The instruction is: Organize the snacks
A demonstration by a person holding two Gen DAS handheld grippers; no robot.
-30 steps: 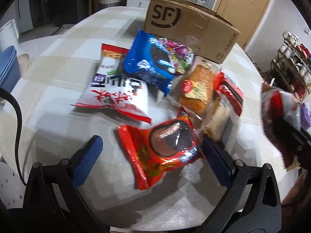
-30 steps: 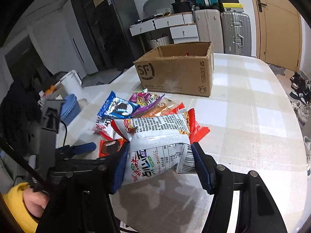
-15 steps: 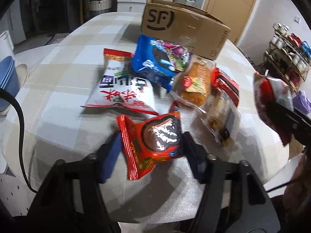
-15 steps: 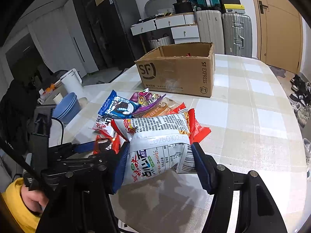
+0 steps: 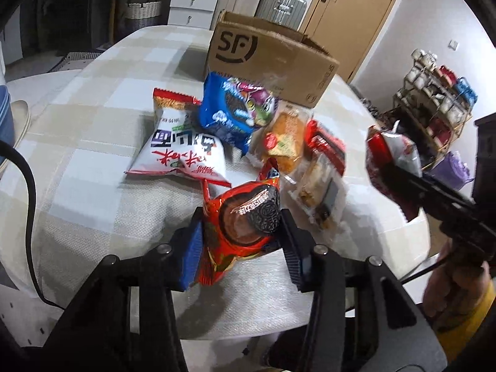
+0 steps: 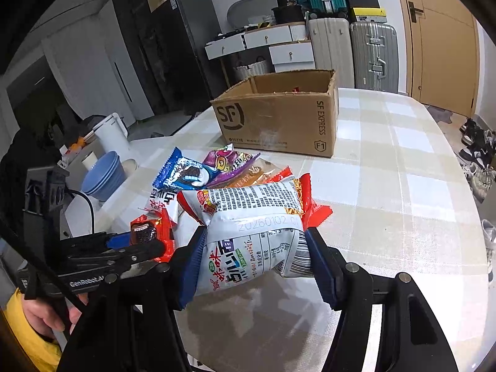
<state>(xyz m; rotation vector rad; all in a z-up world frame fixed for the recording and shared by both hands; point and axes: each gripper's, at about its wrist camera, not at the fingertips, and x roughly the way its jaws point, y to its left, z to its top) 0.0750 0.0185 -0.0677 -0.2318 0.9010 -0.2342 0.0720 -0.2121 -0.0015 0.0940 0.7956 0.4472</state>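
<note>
My left gripper is shut on a red chocolate-pie packet and holds it just above the table; it also shows in the right wrist view. My right gripper is shut on a white and red noodle-snack bag, held above the table; it shows at the right of the left wrist view. An open SF cardboard box stands at the far side. Loose snacks lie before it: a second white noodle bag, a blue cookie pack, an orange bread pack.
The checked tablecloth covers the round table. Blue bowls and a white kettle stand off the table's left. Suitcases and drawers are behind. A red pack and a clear-wrapped snack lie right of the pile.
My left gripper closed on the red chocolate-pie packet and lifted it off the table. My right gripper kept holding the noodle bag, nearly still.
</note>
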